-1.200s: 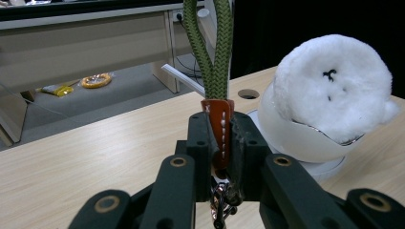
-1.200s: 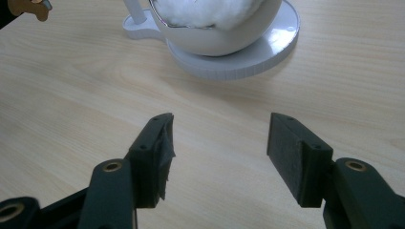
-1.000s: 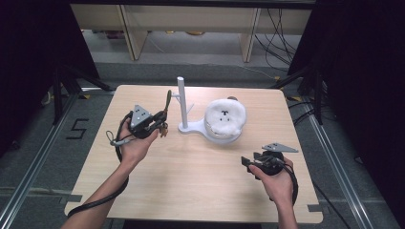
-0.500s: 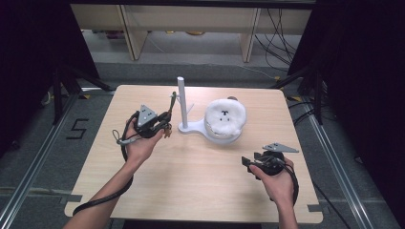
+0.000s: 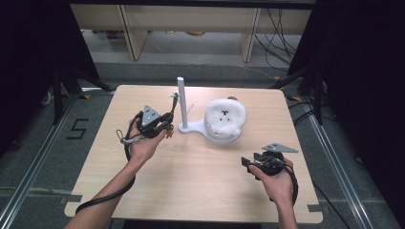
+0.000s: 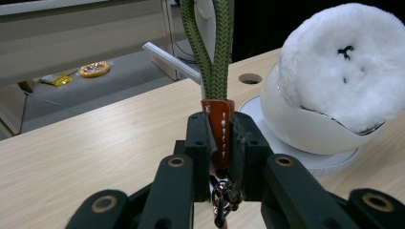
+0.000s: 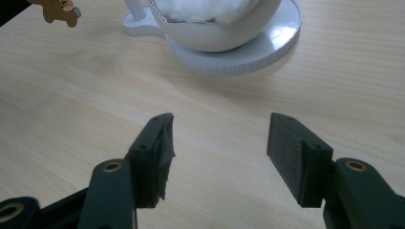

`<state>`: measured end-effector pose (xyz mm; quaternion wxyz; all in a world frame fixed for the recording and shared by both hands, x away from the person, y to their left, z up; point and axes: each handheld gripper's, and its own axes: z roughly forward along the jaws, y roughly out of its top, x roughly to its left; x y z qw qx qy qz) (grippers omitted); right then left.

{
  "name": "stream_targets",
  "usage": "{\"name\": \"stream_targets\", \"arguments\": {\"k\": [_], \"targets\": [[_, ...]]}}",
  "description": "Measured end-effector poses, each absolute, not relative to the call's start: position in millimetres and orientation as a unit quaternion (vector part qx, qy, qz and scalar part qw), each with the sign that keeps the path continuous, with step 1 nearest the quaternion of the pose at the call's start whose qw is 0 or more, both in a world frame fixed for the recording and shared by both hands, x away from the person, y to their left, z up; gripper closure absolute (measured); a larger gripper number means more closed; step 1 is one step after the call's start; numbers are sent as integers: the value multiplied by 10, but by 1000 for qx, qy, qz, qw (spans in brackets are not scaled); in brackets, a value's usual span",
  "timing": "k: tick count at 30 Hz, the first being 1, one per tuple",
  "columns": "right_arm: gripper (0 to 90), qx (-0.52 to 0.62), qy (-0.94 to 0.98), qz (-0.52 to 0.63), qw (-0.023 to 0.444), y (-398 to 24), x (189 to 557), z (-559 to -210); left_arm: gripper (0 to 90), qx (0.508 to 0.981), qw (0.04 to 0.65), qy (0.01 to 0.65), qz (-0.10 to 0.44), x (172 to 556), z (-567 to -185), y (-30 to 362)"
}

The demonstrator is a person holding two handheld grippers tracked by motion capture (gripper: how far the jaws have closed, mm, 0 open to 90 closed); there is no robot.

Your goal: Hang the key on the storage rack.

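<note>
Left claw (image 6: 220, 143) clamped on the brown leather tab (image 6: 218, 125) of a keychain; its green braided cord loop (image 6: 210, 52) rises upright from the tab, and a metal ring (image 6: 220, 200) hangs below the pads. In the high view the left claw (image 5: 168, 123) is held above the surface (image 5: 191, 181), just beside the white stand (image 5: 183, 102). Compared with one second earlier, the left hand (image 5: 143, 145) has shifted slightly toward the near edge, with the cord loop now beside the stand's post. The right claw (image 7: 217, 148) has not moved: jaws apart, nothing between them, low over the surface near the white fluffy ball (image 5: 225, 115) in its bowl (image 7: 215, 36).
</note>
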<state>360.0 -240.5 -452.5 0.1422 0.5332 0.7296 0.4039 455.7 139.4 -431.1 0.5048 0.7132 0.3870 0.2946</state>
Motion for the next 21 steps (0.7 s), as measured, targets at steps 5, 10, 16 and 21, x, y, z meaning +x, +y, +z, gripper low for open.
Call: {"name": "stream_targets", "arguments": {"k": [5, 10, 16, 21], "targets": [[428, 524, 736, 402, 147, -2427, 3612, -4530, 774, 717, 500, 387, 293, 4594, -4332, 1359], [428, 522, 736, 406, 145, -2434, 3616, -4538, 754, 726, 497, 383, 281, 4619, -4343, 1329], [428, 523, 735, 406, 147, -2442, 3619, -4541, 685, 745, 484, 376, 263, 4581, -4344, 1362], [428, 520, 736, 405, 155, -2460, 3625, -4549, 600, 760, 469, 375, 249, 4506, -4350, 1461]]}}
